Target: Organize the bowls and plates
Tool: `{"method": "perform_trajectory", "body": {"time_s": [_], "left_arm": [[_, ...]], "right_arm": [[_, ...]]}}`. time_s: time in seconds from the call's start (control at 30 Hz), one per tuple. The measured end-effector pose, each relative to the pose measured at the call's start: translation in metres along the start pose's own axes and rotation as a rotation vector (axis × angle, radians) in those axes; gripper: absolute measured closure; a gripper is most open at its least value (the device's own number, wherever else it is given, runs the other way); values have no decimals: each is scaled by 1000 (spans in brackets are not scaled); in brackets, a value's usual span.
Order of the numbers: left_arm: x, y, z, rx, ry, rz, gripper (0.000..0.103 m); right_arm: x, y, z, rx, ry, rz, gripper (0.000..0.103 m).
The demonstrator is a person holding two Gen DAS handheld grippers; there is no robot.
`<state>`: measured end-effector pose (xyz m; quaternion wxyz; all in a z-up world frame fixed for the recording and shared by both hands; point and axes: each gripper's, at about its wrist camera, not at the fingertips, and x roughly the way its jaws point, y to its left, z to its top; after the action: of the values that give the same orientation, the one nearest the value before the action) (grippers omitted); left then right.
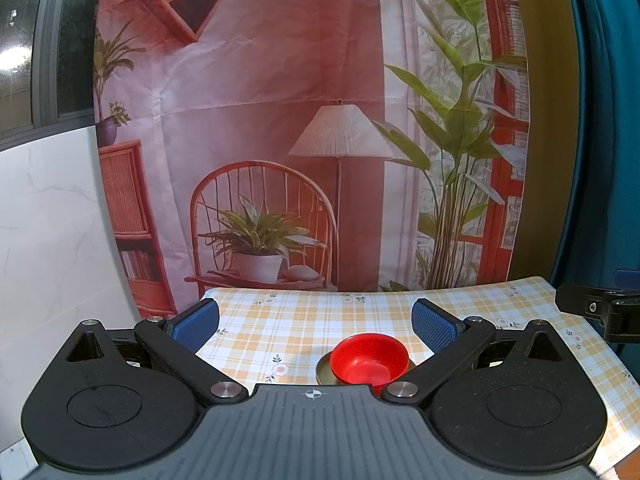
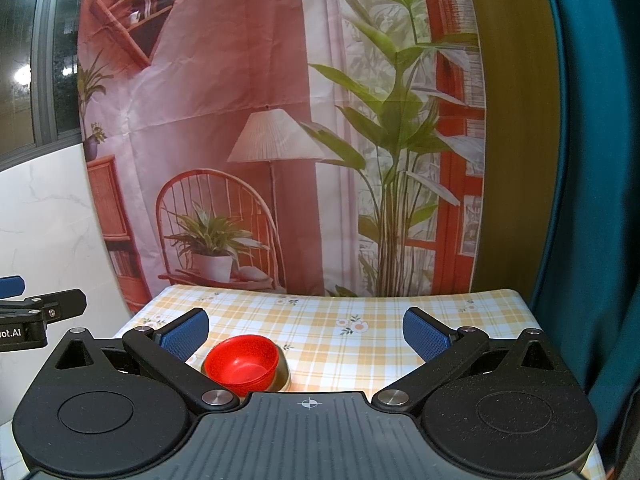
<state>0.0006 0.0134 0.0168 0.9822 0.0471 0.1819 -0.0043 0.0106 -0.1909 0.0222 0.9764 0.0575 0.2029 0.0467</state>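
Note:
A red bowl (image 1: 370, 358) sits inside an olive-green dish (image 1: 323, 370) on the checked tablecloth (image 1: 296, 320). In the left wrist view it lies low between the fingers, nearer the right one. My left gripper (image 1: 316, 320) is open and empty, held above and behind the bowl. In the right wrist view the red bowl (image 2: 242, 364) and the olive dish (image 2: 283, 374) lie by the left finger. My right gripper (image 2: 306, 330) is open and empty, also above the table.
A printed backdrop (image 1: 280, 140) hangs behind the table's far edge. A teal curtain (image 2: 592, 160) hangs at the right. A white marble wall (image 1: 48, 240) is at the left. The other gripper shows at each view's side (image 1: 600, 312) (image 2: 36, 312).

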Motion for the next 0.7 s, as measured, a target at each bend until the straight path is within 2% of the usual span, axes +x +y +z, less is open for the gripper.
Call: {"method": "perform_trajectory", "body": {"time_s": [0.7], "left_arm": [[-1,-2,-2,-5,3,-1,0]], "right_arm": [[-1,-1,1,0,1,-1,0]]}}
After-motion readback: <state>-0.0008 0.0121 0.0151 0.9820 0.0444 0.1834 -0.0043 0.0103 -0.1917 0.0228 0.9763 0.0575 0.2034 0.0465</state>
